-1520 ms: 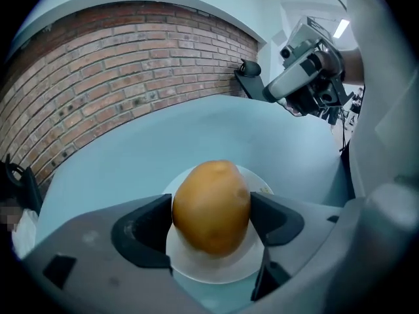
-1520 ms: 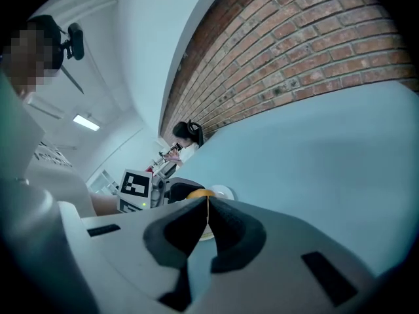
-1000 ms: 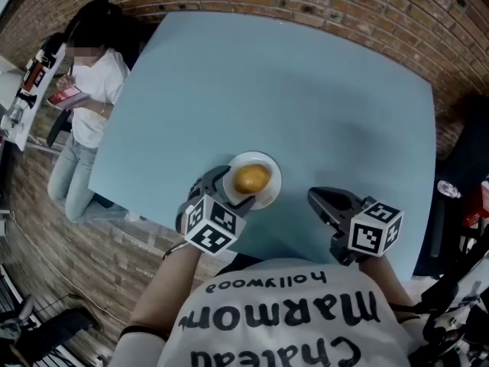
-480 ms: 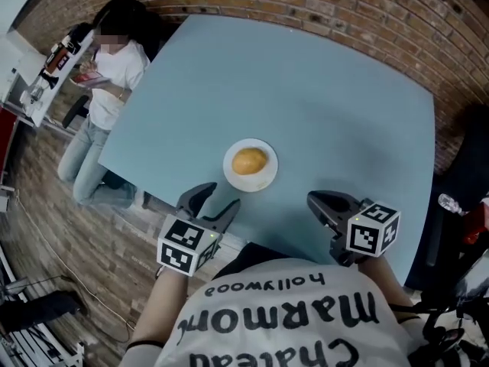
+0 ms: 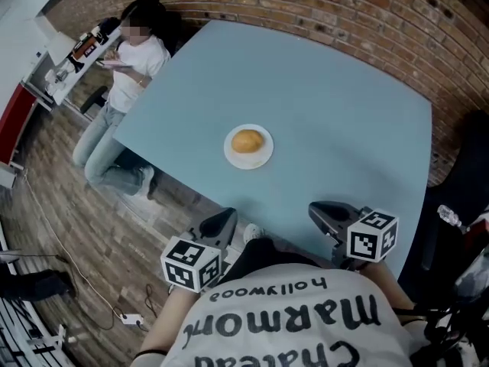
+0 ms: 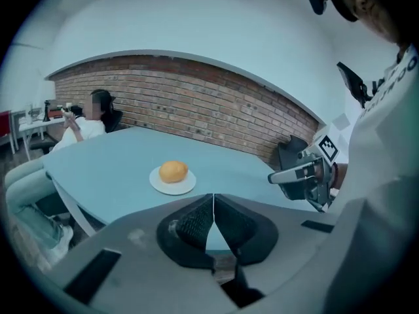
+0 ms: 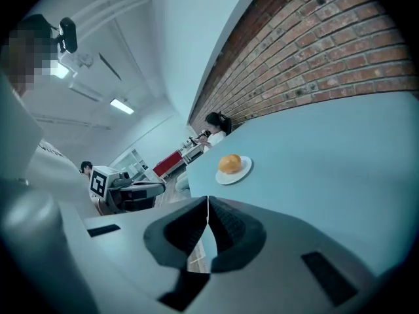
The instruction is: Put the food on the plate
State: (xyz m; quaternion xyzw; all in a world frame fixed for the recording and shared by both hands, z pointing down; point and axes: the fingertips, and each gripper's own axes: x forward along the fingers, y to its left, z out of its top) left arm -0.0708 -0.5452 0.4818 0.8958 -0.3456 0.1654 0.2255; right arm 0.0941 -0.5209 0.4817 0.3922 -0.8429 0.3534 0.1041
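A golden round bun (image 5: 247, 141) lies on a small white plate (image 5: 261, 156) in the middle of the pale blue table (image 5: 328, 113); both also show as the bun (image 6: 173, 171) on the plate (image 6: 171, 187) in the left gripper view and as the bun (image 7: 230, 163) in the right gripper view. My left gripper (image 5: 224, 223) is shut and empty, drawn back off the table's near edge over the floor. My right gripper (image 5: 323, 213) rests over the near right edge, its jaws together with nothing between them.
A seated person (image 5: 126, 60) in a white top is at the table's far left corner beside a small desk (image 5: 65, 63). A brick wall (image 5: 359, 14) runs behind the table. A dark chair (image 5: 466, 182) stands at the right. Cables lie on the wooden floor (image 5: 76, 228).
My left gripper let go of the bun on the plate, pulled back toward me past the table edge and closed. The right gripper stayed put.
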